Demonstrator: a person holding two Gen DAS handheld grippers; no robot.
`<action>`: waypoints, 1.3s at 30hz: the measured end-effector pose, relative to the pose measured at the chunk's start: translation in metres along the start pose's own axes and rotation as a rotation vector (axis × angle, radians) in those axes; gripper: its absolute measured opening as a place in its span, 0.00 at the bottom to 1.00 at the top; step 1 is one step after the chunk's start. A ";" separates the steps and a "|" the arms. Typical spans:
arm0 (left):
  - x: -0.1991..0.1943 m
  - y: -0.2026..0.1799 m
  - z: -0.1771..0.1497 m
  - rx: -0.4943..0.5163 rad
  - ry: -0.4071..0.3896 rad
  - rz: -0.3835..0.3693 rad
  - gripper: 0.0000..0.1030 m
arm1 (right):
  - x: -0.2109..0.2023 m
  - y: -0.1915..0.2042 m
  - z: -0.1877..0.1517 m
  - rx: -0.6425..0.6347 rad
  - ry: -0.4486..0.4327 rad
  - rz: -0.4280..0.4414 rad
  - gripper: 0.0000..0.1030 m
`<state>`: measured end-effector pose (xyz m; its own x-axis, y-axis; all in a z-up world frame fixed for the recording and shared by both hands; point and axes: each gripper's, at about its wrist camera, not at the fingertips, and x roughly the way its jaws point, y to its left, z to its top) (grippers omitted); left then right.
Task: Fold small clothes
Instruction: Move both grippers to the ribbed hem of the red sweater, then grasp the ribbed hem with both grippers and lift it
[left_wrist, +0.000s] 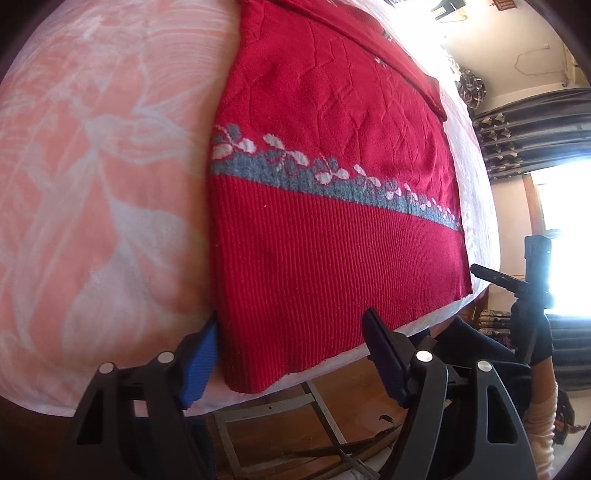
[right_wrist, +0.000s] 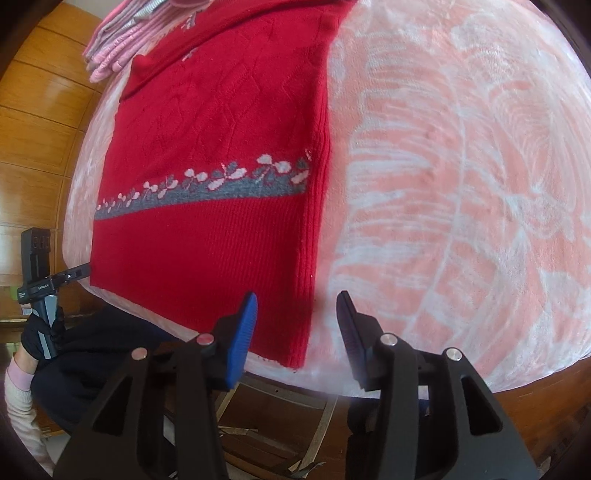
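On the pink-patterned bed (right_wrist: 461, 184), red sweater (left_wrist: 332, 229) spread flat, hem corners bracketed by left gripper (left_wrist: 291, 354) and right gripper (right_wrist: 295, 332), jaws wide open, holding nothing.

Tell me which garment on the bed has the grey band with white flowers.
The red knitted sweater spread flat at the bed's near edge. The folded pink garments stacked beyond it show only pale stripes, no flower band.
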<state>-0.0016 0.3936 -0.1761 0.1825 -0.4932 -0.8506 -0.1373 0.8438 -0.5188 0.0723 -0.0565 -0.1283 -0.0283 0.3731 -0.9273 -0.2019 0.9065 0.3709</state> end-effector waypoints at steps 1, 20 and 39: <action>0.001 0.001 0.001 -0.005 0.002 -0.002 0.73 | 0.004 -0.001 -0.001 0.006 0.011 0.007 0.44; -0.013 0.007 0.001 -0.047 -0.039 -0.021 0.14 | -0.015 0.023 -0.016 -0.050 -0.022 0.093 0.05; -0.023 -0.004 0.009 -0.054 -0.096 -0.125 0.09 | -0.021 0.012 -0.014 0.009 0.009 0.166 0.04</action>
<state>0.0031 0.4033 -0.1532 0.2928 -0.5688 -0.7686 -0.1596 0.7634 -0.6259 0.0567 -0.0565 -0.1051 -0.0697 0.5161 -0.8537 -0.1854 0.8342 0.5194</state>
